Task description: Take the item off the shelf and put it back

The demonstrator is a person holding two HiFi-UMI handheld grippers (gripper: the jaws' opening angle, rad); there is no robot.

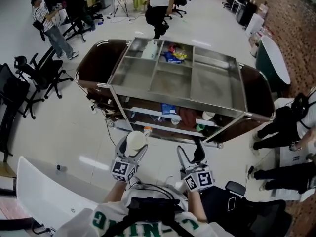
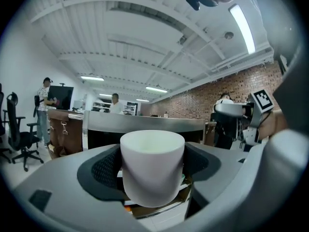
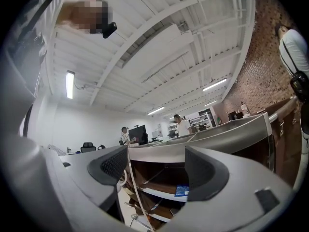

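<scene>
Head view: holds the left gripper (image 1: pixel 134 148) low in front of the steel shelf cart (image 1: pixel 212 83), clamped on a white cup (image 1: pixel 135 142) that stands upright, off the shelves and near the cart's front edge. Holds the right gripper (image 1: pixel 193 156) just beside it, jaws apart with nothing in them. Shows a white bottle (image 1: pixel 149 50) and blue and yellow packets (image 1: pixel 173 56) in the far compartments of the cart's top tray, and on a lower shelf a blue packet (image 1: pixel 168 108) and a white round thing (image 1: pixel 208 115).

Left gripper view: presses both dark pads (image 2: pixel 104 170) against the cup's sides, mouth up, with the cart's steel rim behind and people standing beyond.

Right gripper view: looks between parted, empty jaws into the cart's brown shelves, with the blue packet lying on one of them.
</scene>
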